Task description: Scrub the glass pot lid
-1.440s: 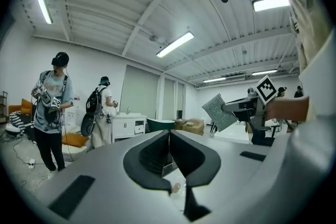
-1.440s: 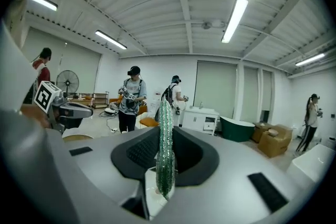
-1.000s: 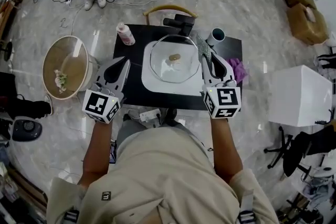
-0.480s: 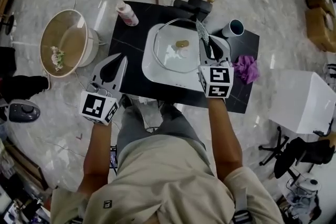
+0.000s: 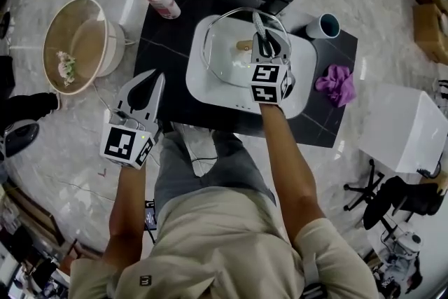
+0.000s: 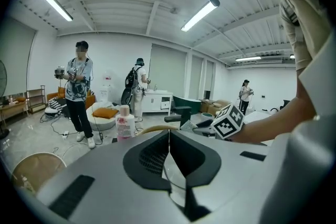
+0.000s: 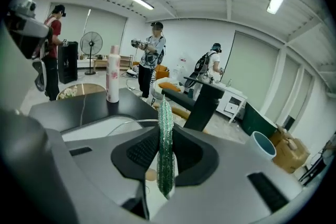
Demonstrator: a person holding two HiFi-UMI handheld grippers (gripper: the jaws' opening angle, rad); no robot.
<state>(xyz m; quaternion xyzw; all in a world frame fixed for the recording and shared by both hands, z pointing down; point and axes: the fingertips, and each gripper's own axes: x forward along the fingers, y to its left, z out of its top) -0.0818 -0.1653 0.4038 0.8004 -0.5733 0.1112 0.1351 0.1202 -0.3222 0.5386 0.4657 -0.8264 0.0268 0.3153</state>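
- Two tools we held: the left tool (image 5: 154,79), jaws together, empty, by the worktop's (image 5: 164,45) edge.
- Our right tool (image 5: 267,45) pinched a green pad (image 7: 165,139) above the glass lid (image 5: 227,56) in the white tray (image 5: 210,91).

Head view overhead, gripper views level, lid (image 5: 225,56) shared

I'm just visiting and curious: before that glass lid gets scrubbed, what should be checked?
1. Scrub pad clamped in the right gripper jaws: ok.
2. Right gripper above the glass lid: ok.
3. Pad touching the glass: cannot tell.
4. Lid lying in the white tray: ok.
5. Left gripper steadying the lid: not ok; its jaws are shut on nothing, over by the table's left edge.
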